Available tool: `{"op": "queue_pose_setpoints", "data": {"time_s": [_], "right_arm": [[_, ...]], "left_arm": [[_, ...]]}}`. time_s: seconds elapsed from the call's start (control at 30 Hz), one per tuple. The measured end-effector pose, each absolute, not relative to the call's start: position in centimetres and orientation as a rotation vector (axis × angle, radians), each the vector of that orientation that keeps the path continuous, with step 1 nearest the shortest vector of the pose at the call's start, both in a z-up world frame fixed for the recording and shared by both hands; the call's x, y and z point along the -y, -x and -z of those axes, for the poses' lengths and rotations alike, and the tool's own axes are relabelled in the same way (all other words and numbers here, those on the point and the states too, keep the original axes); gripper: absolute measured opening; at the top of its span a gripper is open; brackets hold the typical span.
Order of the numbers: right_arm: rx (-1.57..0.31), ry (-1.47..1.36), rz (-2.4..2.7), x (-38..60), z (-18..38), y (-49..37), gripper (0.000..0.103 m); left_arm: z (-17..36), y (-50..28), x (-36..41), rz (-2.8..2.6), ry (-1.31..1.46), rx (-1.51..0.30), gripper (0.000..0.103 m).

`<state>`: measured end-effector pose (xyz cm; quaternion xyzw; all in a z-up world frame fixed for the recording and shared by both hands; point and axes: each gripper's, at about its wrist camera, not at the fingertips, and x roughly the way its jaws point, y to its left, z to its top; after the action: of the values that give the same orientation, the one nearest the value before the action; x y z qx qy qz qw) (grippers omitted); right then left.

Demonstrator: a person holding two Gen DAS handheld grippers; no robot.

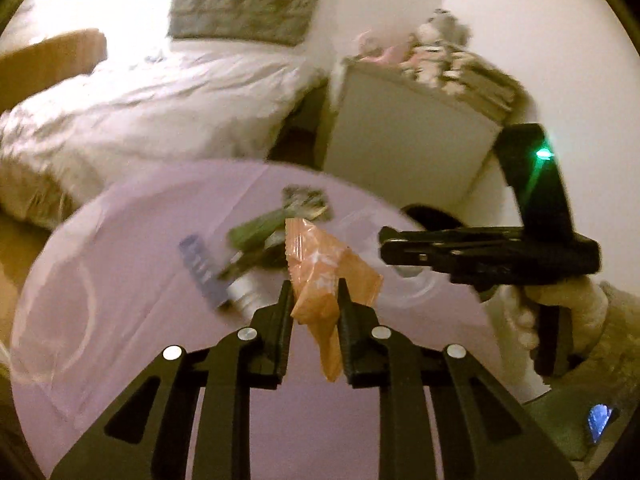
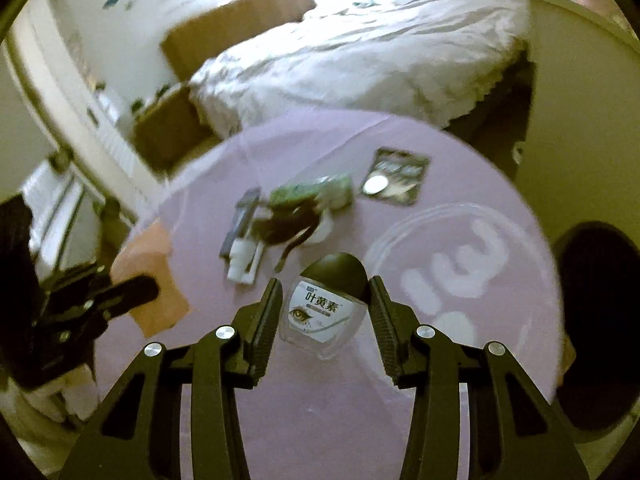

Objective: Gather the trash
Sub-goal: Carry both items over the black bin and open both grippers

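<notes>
Here, the scene by parts:
Left gripper (image 1: 314, 294): jaws clamped on a crinkled orange plastic wrapper (image 1: 328, 276), held above the round lilac table (image 1: 120, 280).
Right gripper (image 2: 325, 294): jaws pressed on a small clear bottle with a dark cap and white printed label (image 2: 326, 304), also off the table.
Left on the table: a green wrapper (image 2: 312, 196), a dark square foil packet (image 2: 396, 176) far right of it, a blue-grey strip (image 2: 242, 220) to the left.
Beyond: a bed with white bedding (image 1: 140, 112).
</notes>
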<state>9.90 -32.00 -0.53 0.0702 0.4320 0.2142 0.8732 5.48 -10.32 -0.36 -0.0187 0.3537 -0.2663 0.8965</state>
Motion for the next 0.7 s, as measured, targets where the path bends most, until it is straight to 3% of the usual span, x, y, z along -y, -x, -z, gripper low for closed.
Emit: {"op": "queue_pose_setpoints", "data": {"time_s": [0.3,0.7], "right_arm": [[-0.814,-0.322,-0.282,42.2,-2.7,-9.7,0.045],[-0.784,-0.488,-0.086,52.6,-1.2,-9.2,0.045]], "left_arm": [[-4.1,-6.8,19.4,0.727,-0.042,-0.630,0.021],[-4.1,-9.6,28.3,0.885,-0.069,-0.630,0.021]]}}
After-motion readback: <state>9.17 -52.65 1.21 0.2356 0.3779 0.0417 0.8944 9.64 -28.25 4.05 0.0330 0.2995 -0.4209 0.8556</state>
